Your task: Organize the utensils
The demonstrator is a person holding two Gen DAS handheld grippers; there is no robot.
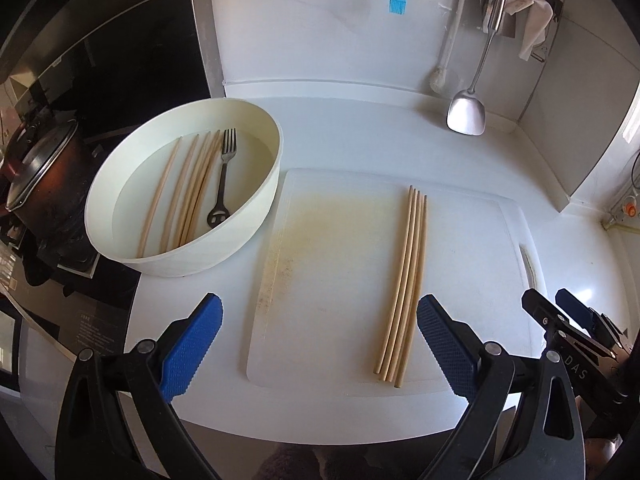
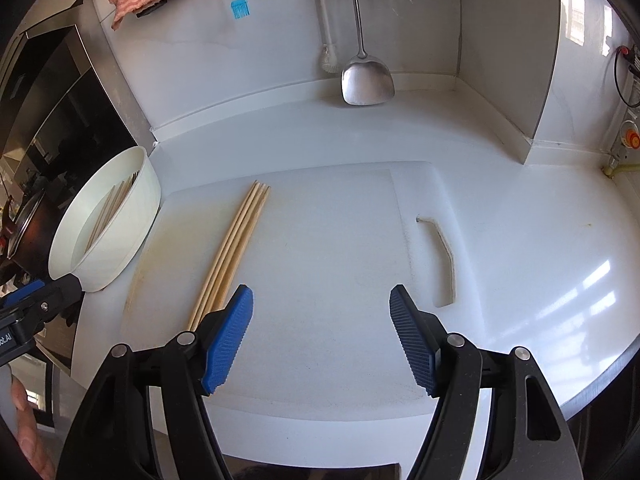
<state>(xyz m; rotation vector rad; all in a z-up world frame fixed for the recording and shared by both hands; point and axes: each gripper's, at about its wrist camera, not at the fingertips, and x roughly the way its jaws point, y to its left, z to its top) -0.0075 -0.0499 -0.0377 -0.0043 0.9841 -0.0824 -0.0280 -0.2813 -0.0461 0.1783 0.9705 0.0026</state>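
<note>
From the left wrist view, the left gripper (image 1: 318, 344) hangs over the near edge of the white cutting board (image 1: 320, 264), jaws spread wide with nothing between them. Four chopsticks (image 1: 404, 292) lie side by side on the right half of the board, their near ends just left of the right-hand pad. To the far left sits the cream basin (image 1: 256, 208) on the surface, and inside it wait more chopsticks (image 1: 188, 188) and a dark fork (image 1: 222, 178), lying in what looks like shallow water. The sorting seems partway done: one batch laid out, the rest unfetched. The next move likely calls for a reach left and over the basin's rim, then a narrow pinch on a thin stick lying flat on the bottom, which will be fiddly. The right gripper (image 1: 560, 312) edges in at the near right.

From the right wrist view, that right gripper (image 2: 320, 336) also stands wide and empty above the board's near middle. The laid-out chopsticks run just left of its left pad. The board's handle slot (image 2: 444, 264) is to the right. A metal spatula (image 2: 366, 80) and a blue brush (image 2: 240, 9) hang at the far wall, well clear. A dark pot (image 1: 44, 176) crowds the basin's left side.
</note>
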